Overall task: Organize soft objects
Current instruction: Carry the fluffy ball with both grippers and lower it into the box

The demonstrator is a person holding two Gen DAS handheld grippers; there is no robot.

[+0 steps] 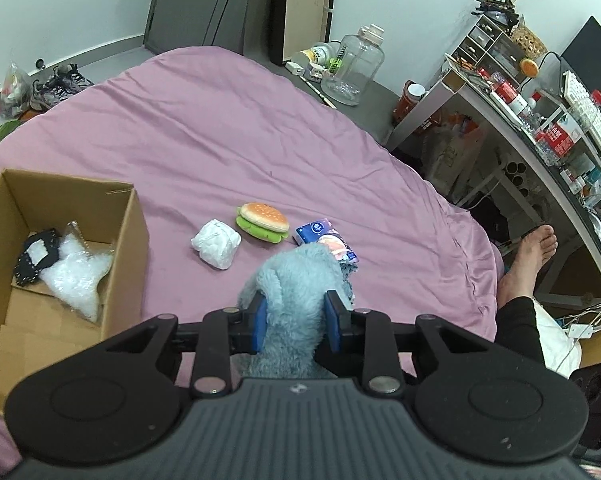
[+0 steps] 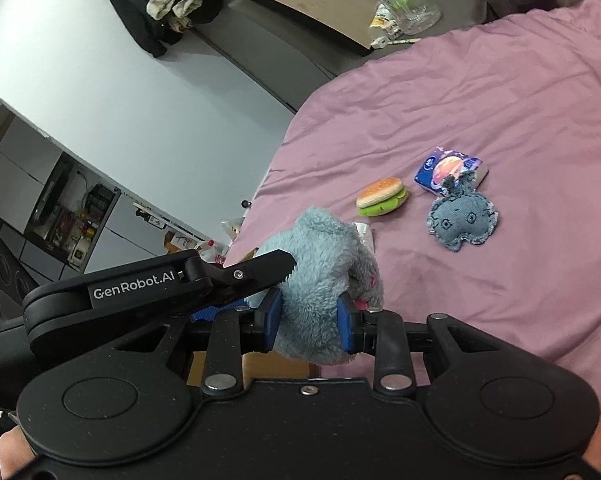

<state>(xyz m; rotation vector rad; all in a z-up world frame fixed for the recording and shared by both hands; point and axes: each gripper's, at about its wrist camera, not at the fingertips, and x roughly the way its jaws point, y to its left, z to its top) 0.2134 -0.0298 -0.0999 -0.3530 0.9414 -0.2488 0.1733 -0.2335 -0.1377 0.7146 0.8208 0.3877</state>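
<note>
Left wrist view: blue plush toy [image 1: 292,292] was clamped in both the left gripper [image 1: 295,316] and the right gripper [image 2: 309,318], above the pink bed [image 1: 220,140]. Risk: opposed pulls could slip it short of the cardboard box [image 1: 120,240], seemingly its destination.

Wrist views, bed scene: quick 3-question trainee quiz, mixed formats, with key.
1. True or false: the left gripper and right gripper are both shut on the blue plush toy.
2. What lies inside the cardboard box? A) burger toy B) clear plastic bag and a black item C) nothing
3. Fill in: the denim toy lies touching the ___ pack.

Key: 1 true; 2 B, the clear plastic bag; 3 tissue, the tissue pack.
</note>
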